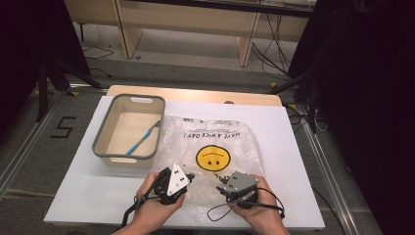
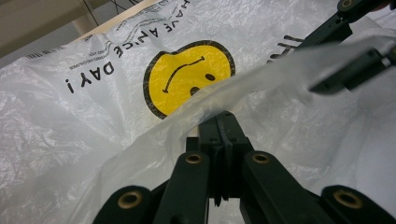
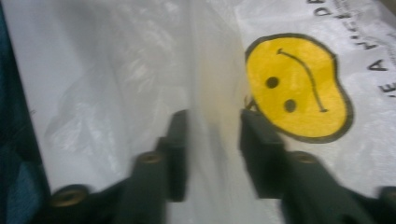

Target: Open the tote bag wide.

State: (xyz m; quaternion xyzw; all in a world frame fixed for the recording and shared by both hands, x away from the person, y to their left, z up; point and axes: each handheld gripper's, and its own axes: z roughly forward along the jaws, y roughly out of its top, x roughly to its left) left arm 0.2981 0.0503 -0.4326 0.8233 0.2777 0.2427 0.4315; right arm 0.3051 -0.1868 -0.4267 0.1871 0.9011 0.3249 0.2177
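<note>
I am working a thin, clear plastic bag (image 1: 210,147) printed with a yellow smiley face (image 1: 213,159) and the words "HAVE A NICE DAY!", lying crumpled on the white table (image 1: 88,186), just right of a grey-rimmed basket (image 1: 100,154) that holds a blue toothbrush (image 1: 143,138). The bag's near edge points toward me, and both grippers sit at that edge. In the left gripper view, the left gripper (image 2: 224,122) has its jaws pressed together on a raised fold of film at the bag's mouth, so that side is pinched and lifted off the table. In the right gripper view, which is blurred, the right gripper (image 3: 212,122) stands with a gap between its jaws and a strip of the film running up between them; its pads do not press on it that I can see, so I count it as not yet gripping. I judge the bag to be nearly weightless, limp and slick: it will sag, crinkle and slide out of a loose pinch, and may tear if yanked. The best hold, I think, is the rim of the opening, one layer per gripper, well apart, so pulling spreads the mouth.
</note>
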